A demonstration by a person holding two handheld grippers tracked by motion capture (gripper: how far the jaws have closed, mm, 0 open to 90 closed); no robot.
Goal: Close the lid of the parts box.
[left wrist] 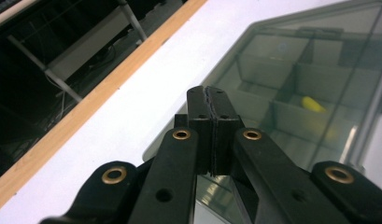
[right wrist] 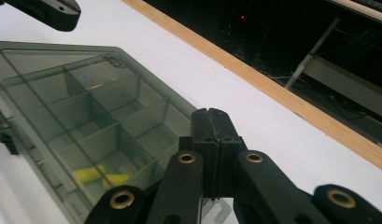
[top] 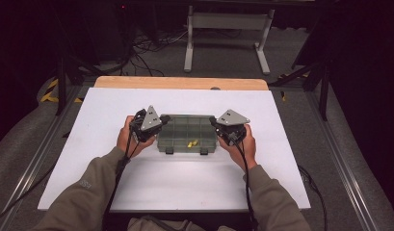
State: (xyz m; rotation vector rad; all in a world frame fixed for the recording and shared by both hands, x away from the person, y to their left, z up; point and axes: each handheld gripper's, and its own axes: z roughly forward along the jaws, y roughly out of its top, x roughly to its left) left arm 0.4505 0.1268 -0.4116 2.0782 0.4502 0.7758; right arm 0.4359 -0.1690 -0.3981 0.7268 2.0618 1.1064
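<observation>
Clear compartment box [top: 187, 133] mid-table [top: 108, 110], lid shut. Left tool [left wrist: 208, 93] and right tool [right wrist: 210, 115] at its ends, jaws pressed together, empty. Yellow bits [top: 192, 143] inside blurred; contact with box unclear.

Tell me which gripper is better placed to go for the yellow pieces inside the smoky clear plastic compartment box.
Right, probably: the yellow pieces lie slightly right of the smoky plastic box's middle, closer to the shut right gripper than to the shut left gripper.
</observation>
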